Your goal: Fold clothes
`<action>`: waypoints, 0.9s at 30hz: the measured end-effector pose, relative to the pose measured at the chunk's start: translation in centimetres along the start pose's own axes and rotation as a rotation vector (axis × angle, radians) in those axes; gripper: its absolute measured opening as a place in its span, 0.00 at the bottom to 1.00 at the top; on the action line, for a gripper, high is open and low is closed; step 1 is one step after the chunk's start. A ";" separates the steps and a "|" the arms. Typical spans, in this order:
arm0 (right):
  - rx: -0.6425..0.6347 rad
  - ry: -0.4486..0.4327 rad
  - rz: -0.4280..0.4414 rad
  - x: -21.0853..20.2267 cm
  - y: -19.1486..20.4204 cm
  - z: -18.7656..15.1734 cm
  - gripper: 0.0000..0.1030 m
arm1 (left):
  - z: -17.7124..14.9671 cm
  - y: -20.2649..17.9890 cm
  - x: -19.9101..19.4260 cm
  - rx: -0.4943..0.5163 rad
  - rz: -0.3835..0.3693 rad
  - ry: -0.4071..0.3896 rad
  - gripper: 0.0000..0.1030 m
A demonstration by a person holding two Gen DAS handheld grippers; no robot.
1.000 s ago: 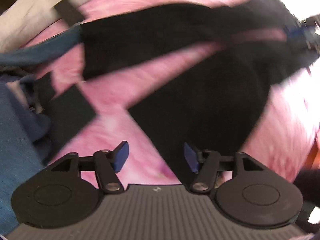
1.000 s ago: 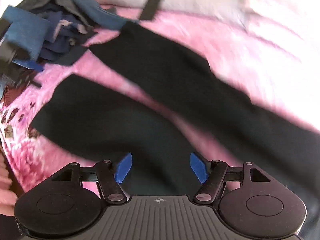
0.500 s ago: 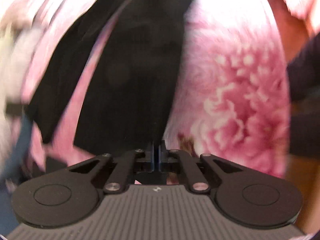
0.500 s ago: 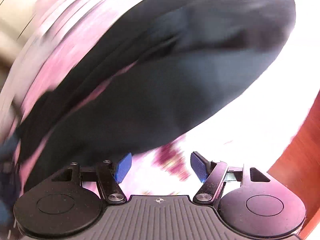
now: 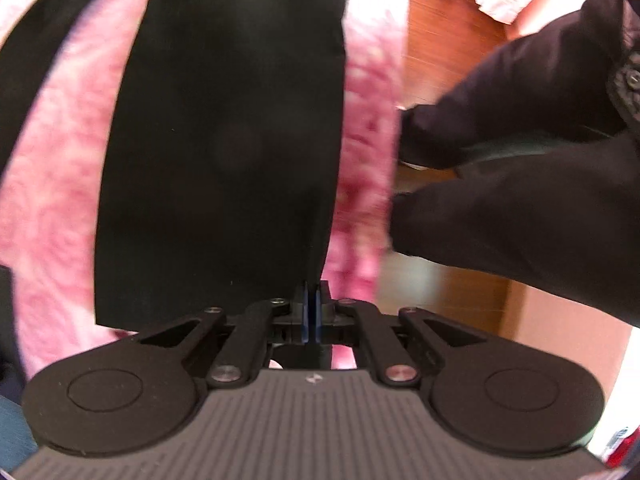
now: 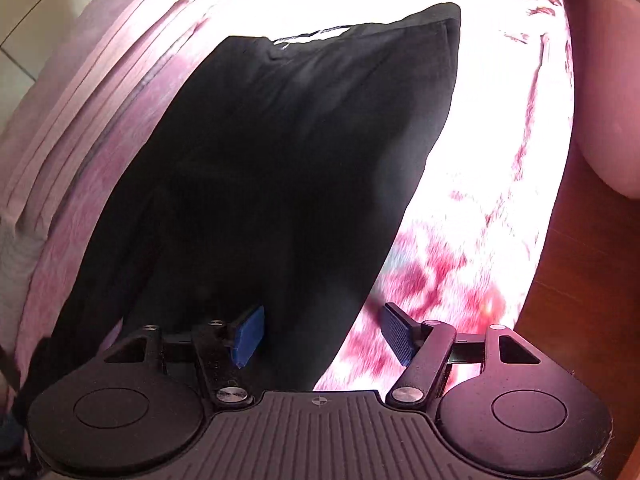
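Left tongs (image 5: 310, 312) pinch the black trousers' (image 5: 224, 152) hem; right tongs (image 6: 320, 334) gape over them

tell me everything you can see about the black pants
The black pants lie spread flat on a pink floral blanket, matte soft fabric, the two legs apart with pink between them. The shut left gripper pinches one leg's hem corner. The open right gripper straddles an edge of the pants without pressing it.
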State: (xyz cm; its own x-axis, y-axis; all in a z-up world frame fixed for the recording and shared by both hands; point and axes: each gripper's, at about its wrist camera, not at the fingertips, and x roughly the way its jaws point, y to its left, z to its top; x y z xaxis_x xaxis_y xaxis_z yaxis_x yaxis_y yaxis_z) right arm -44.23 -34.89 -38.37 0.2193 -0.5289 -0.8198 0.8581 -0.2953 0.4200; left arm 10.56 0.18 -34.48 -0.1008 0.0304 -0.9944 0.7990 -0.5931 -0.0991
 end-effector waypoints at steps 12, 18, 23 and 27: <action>-0.097 0.069 -0.038 -2.2 -3.1 4.6 0.02 | 2.6 -0.8 -1.6 -0.100 0.082 0.089 0.14; -0.288 0.027 -0.177 -4.6 1.8 4.9 0.42 | 3.6 2.3 -6.3 -0.227 0.239 -0.015 0.27; -0.538 -0.012 -0.107 -6.0 8.1 3.9 0.42 | 4.3 7.6 -6.2 -0.264 0.509 -0.086 0.42; -0.789 0.050 0.045 -4.7 14.8 0.7 0.42 | 4.6 13.6 -1.7 -0.187 0.712 -0.033 0.42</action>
State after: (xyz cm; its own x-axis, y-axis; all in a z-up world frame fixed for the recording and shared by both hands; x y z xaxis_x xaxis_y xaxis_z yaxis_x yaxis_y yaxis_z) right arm -32.89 -37.29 -28.06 0.2658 -0.4855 -0.8329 0.9198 0.3864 0.0683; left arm 18.88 -11.67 -33.96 0.4650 -0.3370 -0.8186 0.7648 -0.3128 0.5632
